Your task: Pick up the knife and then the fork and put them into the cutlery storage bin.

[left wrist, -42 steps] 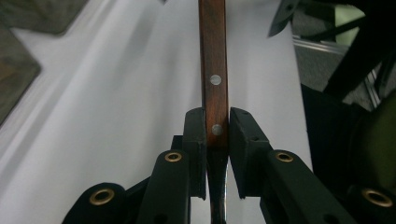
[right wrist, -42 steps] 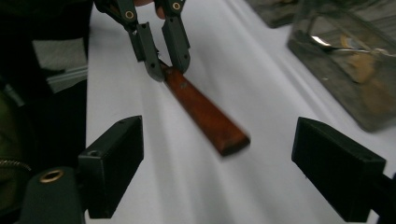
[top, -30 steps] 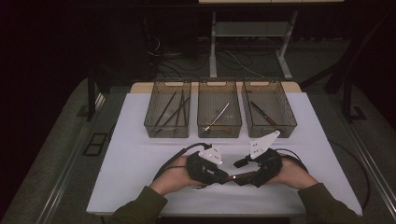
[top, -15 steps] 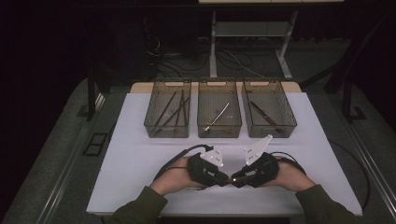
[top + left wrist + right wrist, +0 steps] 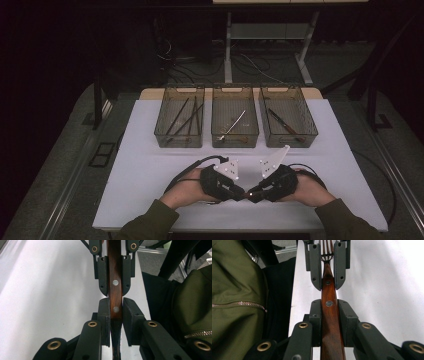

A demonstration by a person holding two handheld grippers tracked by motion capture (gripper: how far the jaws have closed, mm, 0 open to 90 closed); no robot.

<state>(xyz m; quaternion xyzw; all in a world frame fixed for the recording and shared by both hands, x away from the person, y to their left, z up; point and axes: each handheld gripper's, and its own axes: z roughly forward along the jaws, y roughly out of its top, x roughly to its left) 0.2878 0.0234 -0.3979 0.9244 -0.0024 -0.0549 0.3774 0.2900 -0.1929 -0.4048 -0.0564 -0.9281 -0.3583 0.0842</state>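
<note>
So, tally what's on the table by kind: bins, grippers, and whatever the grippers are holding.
Bins: 3
Fork: 1
Grippers: 2, the left gripper and the right gripper, both shut on it; the right one's jaws have just been closing on its handle
Total: 6

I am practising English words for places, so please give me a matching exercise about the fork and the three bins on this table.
Things:
1. wooden-handled fork
2. left bin
3. middle bin
4. right bin

Places or contents:
A. holds several long dark sticks
B. holds a dark knife-like tool
C. gripped by the left gripper and the right gripper
D. holds a silvery utensil

Pairs: 1-C, 2-A, 3-D, 4-B.

Note: the right gripper's fingers have just been closing on the fork's handle.
</note>
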